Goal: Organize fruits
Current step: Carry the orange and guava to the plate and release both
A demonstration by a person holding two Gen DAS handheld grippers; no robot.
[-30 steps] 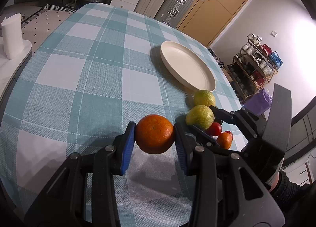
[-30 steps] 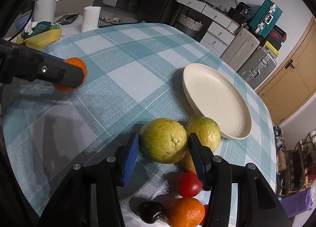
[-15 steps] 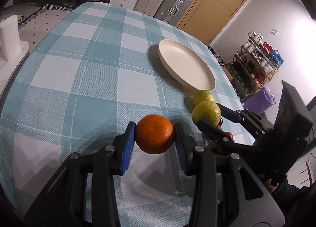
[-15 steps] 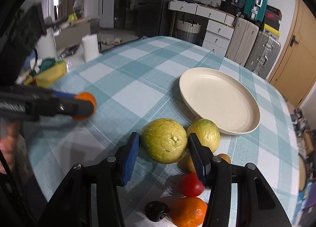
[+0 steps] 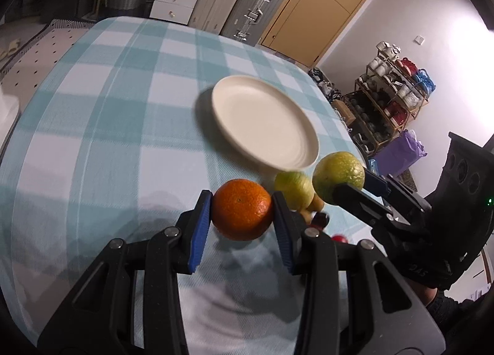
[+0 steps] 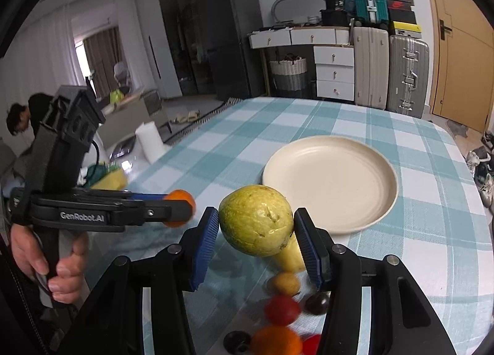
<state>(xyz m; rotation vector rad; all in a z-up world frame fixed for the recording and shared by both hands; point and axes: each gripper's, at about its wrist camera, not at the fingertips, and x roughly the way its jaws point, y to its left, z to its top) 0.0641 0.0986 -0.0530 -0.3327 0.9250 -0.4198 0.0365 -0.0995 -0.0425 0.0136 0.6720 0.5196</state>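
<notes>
Both grippers hover raised near the plate [image 6: 332, 183]: left gripper [image 5: 242, 214] clamps an orange [image 5: 241, 213], right gripper [image 6: 256, 231] a guava [image 6: 255, 220].

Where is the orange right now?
The orange is clamped in the left claw, above the checked tablecloth, just short of the cream plate.

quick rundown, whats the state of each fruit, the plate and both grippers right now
left gripper: shut on the orange
orange: gripped, lifted off the table
right gripper: shut on the guava
guava: gripped, lifted
second guava: lying on the tablecloth
plate: empty, flat on the table
small fruits: loose on the tablecloth near the right gripper
tablecloth: spread flat
</notes>
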